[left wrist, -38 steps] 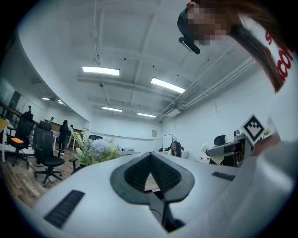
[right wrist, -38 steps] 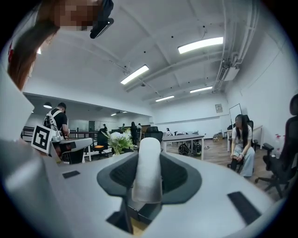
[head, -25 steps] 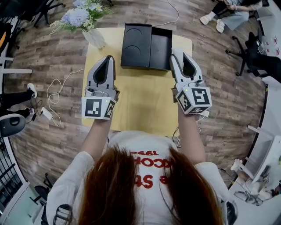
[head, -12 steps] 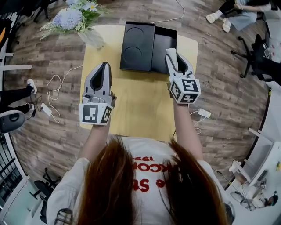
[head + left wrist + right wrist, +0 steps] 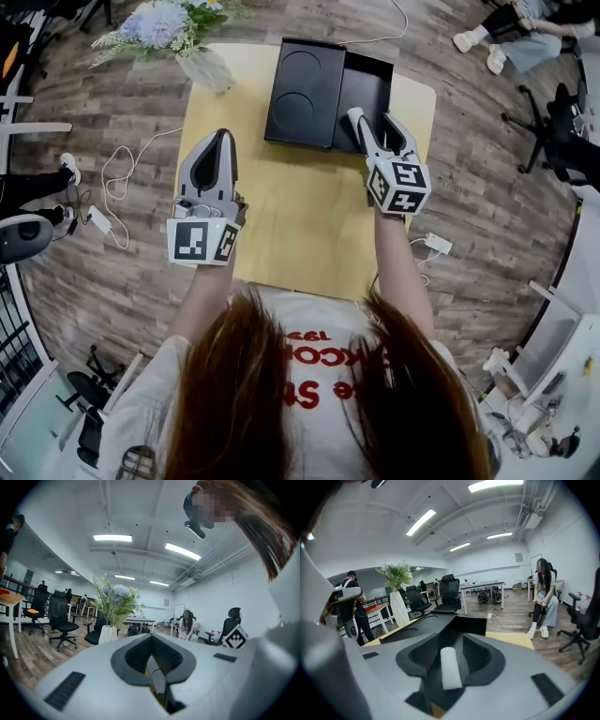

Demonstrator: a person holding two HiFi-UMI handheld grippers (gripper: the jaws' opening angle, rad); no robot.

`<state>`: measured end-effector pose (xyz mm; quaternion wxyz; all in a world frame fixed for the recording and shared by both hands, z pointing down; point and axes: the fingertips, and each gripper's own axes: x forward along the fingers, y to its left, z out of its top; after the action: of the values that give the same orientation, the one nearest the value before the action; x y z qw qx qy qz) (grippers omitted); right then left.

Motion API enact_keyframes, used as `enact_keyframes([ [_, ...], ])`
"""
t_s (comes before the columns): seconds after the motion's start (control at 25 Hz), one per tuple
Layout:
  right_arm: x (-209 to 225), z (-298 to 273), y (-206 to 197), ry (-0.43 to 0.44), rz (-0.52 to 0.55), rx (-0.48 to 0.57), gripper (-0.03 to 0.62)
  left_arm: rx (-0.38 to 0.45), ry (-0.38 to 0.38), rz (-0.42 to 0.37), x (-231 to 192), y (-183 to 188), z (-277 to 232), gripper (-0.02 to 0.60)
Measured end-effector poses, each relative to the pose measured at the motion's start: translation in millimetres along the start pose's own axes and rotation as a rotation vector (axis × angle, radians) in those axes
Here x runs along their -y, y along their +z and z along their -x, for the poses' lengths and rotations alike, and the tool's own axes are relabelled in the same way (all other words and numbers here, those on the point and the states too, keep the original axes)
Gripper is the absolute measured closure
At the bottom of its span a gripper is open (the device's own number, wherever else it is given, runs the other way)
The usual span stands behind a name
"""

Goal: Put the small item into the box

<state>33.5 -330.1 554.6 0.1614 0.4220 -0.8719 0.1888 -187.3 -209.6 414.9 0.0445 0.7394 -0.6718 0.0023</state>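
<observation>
A black box [image 5: 367, 86] lies open at the far end of the yellow table [image 5: 291, 225], with its lid [image 5: 305, 89] flat beside it on the left. My right gripper [image 5: 372, 120] hangs with its tips over the box's near edge. A small white roll [image 5: 357, 119] sits between its jaws, which are opening. In the right gripper view the roll [image 5: 450, 667] lies in the middle of the right gripper [image 5: 450, 656], a thin dark gap on each side, with the box [image 5: 471, 625] just ahead. My left gripper [image 5: 223, 139] is shut and empty over the table's left side, also shut in its own view [image 5: 152, 660].
A white vase of flowers [image 5: 206, 67] stands at the table's far left corner, close to the lid. Cables and a power adapter [image 5: 433, 244] lie on the wooden floor beside the table. A seated person [image 5: 543, 597] and office chairs are farther off.
My right gripper has moved forward and left, from beside the box to over its near edge, carrying the white roll. The left gripper has stayed where it was.
</observation>
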Motion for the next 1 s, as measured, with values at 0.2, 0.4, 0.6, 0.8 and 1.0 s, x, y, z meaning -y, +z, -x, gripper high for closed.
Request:
enact_keyframes([
  [0.2, 4, 19, 35, -0.016, -0.020, 0.085, 0.539, 0.028, -0.012, -0.003, 6, 13, -4, 0.577],
  [0.4, -3, 42, 79, -0.020, 0.029, 0.182, 0.583, 0.073, -0.025, -0.014, 11, 29, -9, 0.577],
  [0.6, -19, 78, 114, -0.018, 0.063, 0.272, 0.588, 0.115, -0.046, -0.027, 17, 50, -5, 0.578],
  [0.8, -25, 117, 134, -0.031, 0.069, 0.335, 0.589, 0.139, -0.068, -0.040, 27, 68, 0, 0.578],
  [1.0, -32, 152, 144, -0.037, 0.076, 0.377, 0.589, 0.160, -0.090, -0.046, 37, 84, 7, 0.577],
])
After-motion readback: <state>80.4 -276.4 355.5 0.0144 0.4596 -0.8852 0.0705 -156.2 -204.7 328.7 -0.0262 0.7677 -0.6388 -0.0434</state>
